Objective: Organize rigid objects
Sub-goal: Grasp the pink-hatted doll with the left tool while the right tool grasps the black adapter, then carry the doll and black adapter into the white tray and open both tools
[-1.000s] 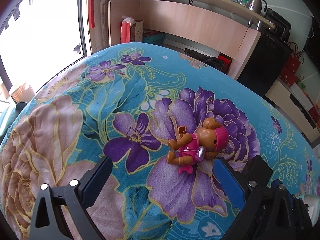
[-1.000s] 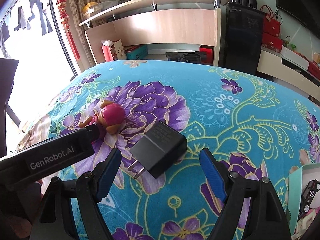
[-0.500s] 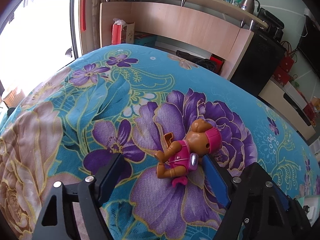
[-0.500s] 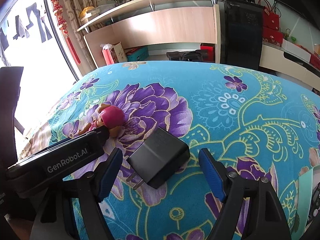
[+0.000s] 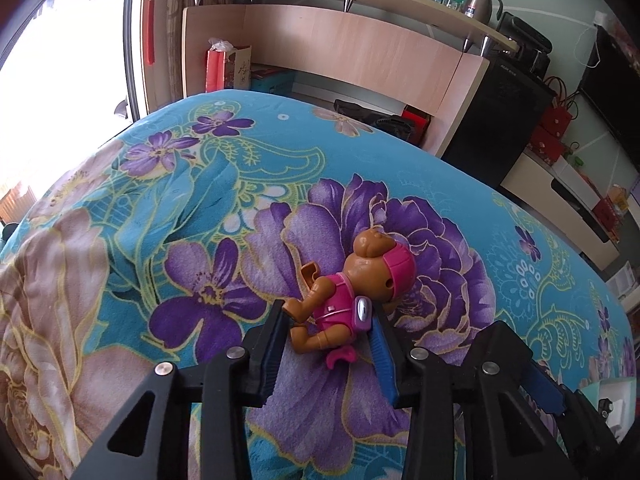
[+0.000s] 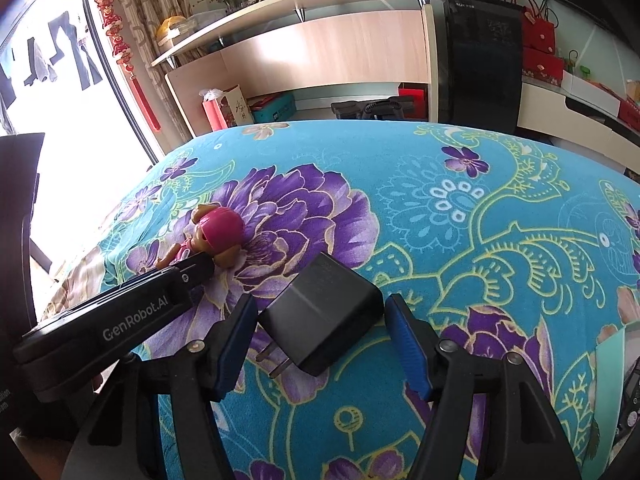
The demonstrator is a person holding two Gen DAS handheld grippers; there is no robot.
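A brown toy pup [image 5: 352, 300] in a pink outfit and cap lies on the flowered blanket [image 5: 200, 216]. My left gripper [image 5: 330, 328] has closed in on its body, the blue pads touching both sides. The pup [image 6: 218, 236] also shows in the right wrist view, with the left gripper's black body [image 6: 120, 320] beside it. A black plug adapter [image 6: 320, 320] lies between my right gripper's [image 6: 320, 344] fingers; the left pad is near it, the right pad stands a little apart.
A white and teal box [image 6: 624, 364] with a toy car sits at the right edge of the blanket. Wooden shelving [image 5: 340, 44] and a black cabinet [image 5: 500, 116] stand beyond the far edge.
My left gripper moved forward and closed from wide open onto the toy pup. My right gripper narrowed around the plug adapter and came slightly closer.
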